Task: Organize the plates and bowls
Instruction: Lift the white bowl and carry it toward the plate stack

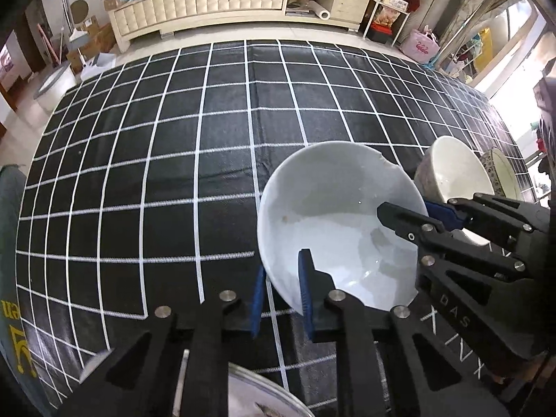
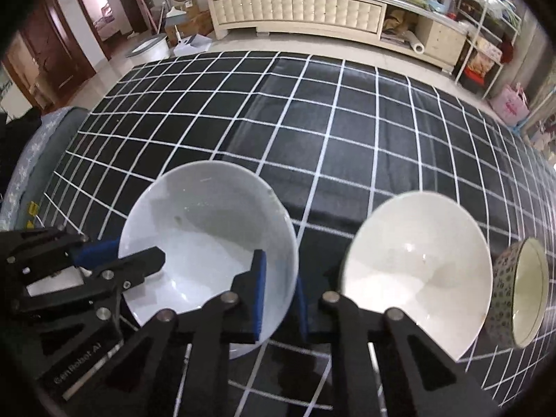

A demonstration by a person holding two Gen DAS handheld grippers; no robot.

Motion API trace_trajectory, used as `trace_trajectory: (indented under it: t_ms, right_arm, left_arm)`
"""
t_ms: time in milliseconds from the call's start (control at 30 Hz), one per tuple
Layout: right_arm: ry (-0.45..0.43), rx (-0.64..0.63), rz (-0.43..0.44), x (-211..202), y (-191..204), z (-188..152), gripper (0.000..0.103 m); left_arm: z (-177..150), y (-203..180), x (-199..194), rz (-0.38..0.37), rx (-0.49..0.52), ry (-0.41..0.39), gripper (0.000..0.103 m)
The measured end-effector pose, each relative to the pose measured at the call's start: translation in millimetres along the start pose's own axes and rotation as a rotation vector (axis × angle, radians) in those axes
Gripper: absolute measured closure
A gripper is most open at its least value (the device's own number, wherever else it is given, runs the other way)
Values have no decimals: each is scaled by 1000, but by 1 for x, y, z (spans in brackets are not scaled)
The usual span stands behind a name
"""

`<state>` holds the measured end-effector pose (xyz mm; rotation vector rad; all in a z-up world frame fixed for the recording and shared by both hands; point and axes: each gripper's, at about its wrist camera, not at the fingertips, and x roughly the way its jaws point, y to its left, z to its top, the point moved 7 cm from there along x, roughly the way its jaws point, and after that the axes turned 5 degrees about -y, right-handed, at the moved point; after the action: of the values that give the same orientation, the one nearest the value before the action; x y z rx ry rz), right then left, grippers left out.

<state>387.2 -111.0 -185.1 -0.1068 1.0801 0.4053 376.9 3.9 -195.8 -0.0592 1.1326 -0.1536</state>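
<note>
A white bowl (image 1: 330, 215) with a chipped far rim sits over the black grid tablecloth (image 1: 173, 160). My left gripper (image 1: 281, 278) is shut on its near-left rim, one blue pad inside and one outside. From the right, my right gripper (image 1: 406, 208) clamps the opposite rim. In the right wrist view the same white bowl (image 2: 208, 229) has my right gripper (image 2: 279, 278) shut on its right rim and my left gripper (image 2: 139, 250) shut on its left rim. I cannot tell whether the bowl rests on the cloth.
A cream bowl (image 2: 417, 271) stands just right of the white one, with a patterned bowl (image 2: 521, 292) beyond it; both show as the cream bowl (image 1: 455, 173) and patterned bowl (image 1: 497, 173). A plate (image 1: 250, 396) lies under my left gripper. A sideboard (image 1: 208, 3) stands past the table.
</note>
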Motion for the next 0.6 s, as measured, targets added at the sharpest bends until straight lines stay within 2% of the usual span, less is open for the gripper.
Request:
trace_trajectory:
  t_ms: [200,600]
  right_arm:
    - [-10,30,5,-21,6,-9,84]
    - [-59,59,-24,-77,10,-31,84]
  left_arm:
    - [-9,-5,-16,12,9,-4,87]
    - [-34,-25,-74,10,48,-63,87]
